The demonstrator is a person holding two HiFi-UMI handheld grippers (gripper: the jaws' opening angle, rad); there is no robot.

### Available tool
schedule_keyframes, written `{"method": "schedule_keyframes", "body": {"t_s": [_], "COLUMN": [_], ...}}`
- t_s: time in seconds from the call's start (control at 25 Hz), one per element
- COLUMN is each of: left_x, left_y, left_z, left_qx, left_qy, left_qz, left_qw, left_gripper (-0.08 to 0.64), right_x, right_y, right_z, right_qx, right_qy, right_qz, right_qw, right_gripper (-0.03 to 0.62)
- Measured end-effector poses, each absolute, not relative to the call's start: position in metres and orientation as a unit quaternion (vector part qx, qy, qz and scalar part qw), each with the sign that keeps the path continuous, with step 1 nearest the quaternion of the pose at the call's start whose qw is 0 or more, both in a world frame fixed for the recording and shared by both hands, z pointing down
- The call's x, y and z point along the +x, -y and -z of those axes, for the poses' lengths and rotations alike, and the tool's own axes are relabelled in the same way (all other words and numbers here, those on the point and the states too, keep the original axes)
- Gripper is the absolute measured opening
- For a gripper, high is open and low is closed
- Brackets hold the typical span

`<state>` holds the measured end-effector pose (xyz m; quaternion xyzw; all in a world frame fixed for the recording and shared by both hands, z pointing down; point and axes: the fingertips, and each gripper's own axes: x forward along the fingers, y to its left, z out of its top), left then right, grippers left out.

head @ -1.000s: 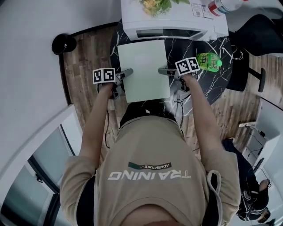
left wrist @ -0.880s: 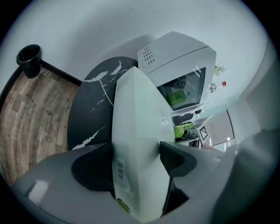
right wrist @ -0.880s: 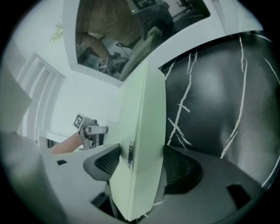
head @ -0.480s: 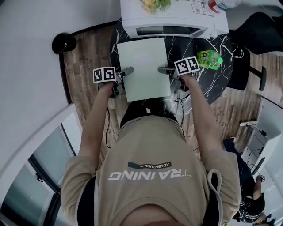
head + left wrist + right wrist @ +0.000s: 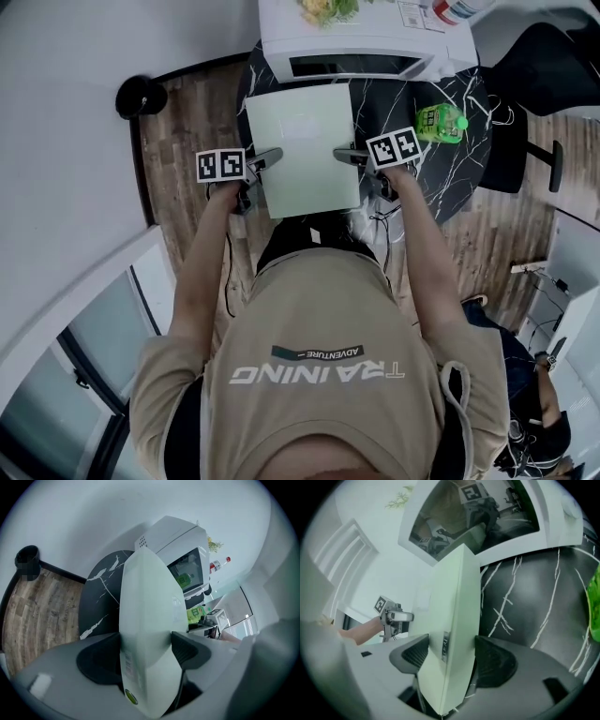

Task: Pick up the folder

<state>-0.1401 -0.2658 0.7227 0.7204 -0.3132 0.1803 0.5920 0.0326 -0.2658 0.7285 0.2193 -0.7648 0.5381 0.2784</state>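
A pale green folder is held flat above the black marble table, between my two grippers. My left gripper is shut on the folder's left edge. My right gripper is shut on its right edge. In the left gripper view the folder runs edge-on between the dark pads, bulging slightly. In the right gripper view the folder stands edge-on between both pads, and the left gripper shows beyond it.
A white microwave stands at the table's far edge, just beyond the folder. A green bottle lies on the table to the right. A black round object sits on the wooden floor at the left. A dark chair is at the right.
Both grippers and the folder have shifted very slightly; the folder's far edge now sits a little closer to the microwave. Both grips are unchanged.
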Motion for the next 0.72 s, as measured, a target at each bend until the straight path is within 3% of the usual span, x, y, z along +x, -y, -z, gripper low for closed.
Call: {"method": "schedule_keyframes", "body": {"t_s": [0.72], "left_x": [-0.138], "left_y": [0.272], "left_z": [-0.595], "left_qx": [0.81], "left_qy": [0.344], "left_qz": [-0.134], "left_qw": [0.455], "left_gripper": [0.327], "right_x": [0.037], "right_y": [0.274], "right_z": [-0.589], "right_qx": [0.284], "right_qy": [0.858], "right_qz": [-0.373], "right_qw": [0.209], "right_gripper": [0.272]}}
